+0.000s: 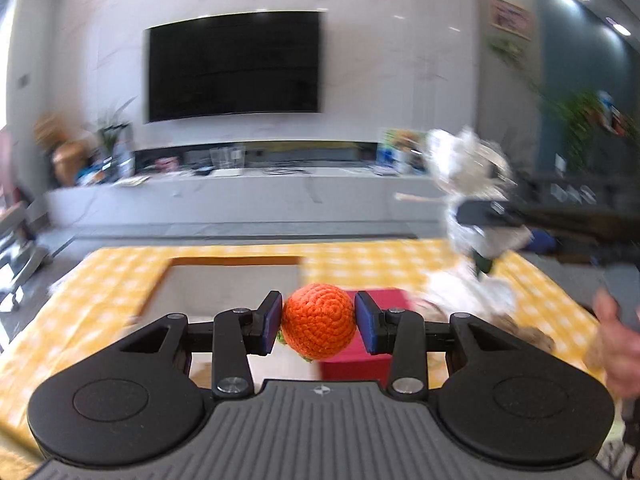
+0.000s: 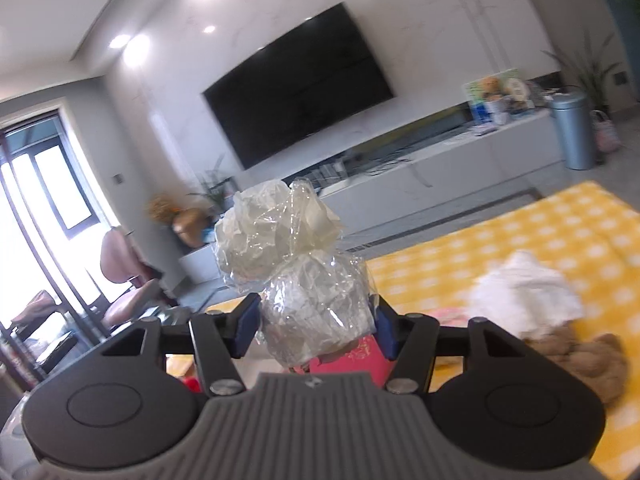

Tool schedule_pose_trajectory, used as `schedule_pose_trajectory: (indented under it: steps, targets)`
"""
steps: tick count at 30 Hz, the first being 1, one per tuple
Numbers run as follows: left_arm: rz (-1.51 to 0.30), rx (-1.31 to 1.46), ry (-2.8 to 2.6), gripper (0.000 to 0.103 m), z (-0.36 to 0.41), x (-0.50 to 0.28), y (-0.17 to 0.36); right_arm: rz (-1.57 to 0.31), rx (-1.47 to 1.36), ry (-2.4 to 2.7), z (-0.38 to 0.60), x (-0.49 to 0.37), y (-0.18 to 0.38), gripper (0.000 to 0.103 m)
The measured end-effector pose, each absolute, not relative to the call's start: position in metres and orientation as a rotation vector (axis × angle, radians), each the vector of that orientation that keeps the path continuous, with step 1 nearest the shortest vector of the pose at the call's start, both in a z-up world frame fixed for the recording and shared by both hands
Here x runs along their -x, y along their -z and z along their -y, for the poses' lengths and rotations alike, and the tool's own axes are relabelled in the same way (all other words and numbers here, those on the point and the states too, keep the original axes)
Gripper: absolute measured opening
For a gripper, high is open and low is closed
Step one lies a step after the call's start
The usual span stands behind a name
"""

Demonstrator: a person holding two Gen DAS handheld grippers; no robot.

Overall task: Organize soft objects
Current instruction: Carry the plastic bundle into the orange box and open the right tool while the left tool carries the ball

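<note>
The table with the yellow checked cloth [image 1: 360,264] lies below both grippers. The right gripper [image 2: 316,322] pinches a crinkled clear plastic bundle [image 2: 296,256] above its right side. The left gripper [image 1: 319,322] pinches an orange crocheted ball [image 1: 319,321], near a red box [image 1: 360,364].

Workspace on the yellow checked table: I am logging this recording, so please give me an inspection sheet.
Surface: yellow checked tablecloth over the table.
Job's things: orange crocheted ball and crumpled clear plastic wrap bundle, each held; a shallow open box and a red box lie on the cloth.
Clutter: white fluffy cloth and brown plush toy on the cloth.
Grippers: left gripper shut on the ball; right gripper shut on the bundle.
Cables: nothing seen.
Surroundings: wall-mounted black television, grey low cabinet, potted plants.
</note>
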State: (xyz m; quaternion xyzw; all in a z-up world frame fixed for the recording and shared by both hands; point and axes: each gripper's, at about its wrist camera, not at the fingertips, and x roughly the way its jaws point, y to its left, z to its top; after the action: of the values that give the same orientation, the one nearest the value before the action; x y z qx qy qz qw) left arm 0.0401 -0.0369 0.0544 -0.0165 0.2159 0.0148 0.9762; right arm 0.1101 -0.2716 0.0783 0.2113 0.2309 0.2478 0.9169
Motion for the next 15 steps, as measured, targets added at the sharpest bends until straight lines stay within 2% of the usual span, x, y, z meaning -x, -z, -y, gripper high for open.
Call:
schedule_pose_trajectory:
  steps: [6, 15]
  targets:
    - [-0.447, 0.186, -0.151, 0.045, -0.035, -0.053, -0.053, -0.523, -0.289, -0.614, 0.190, -0.105, -0.075, 0.057]
    - [-0.492, 0.320, -0.200, 0.045, -0.090, -0.064, -0.029, -0.715, -0.135, -0.598, 0.100, -0.136, -0.022, 0.057]
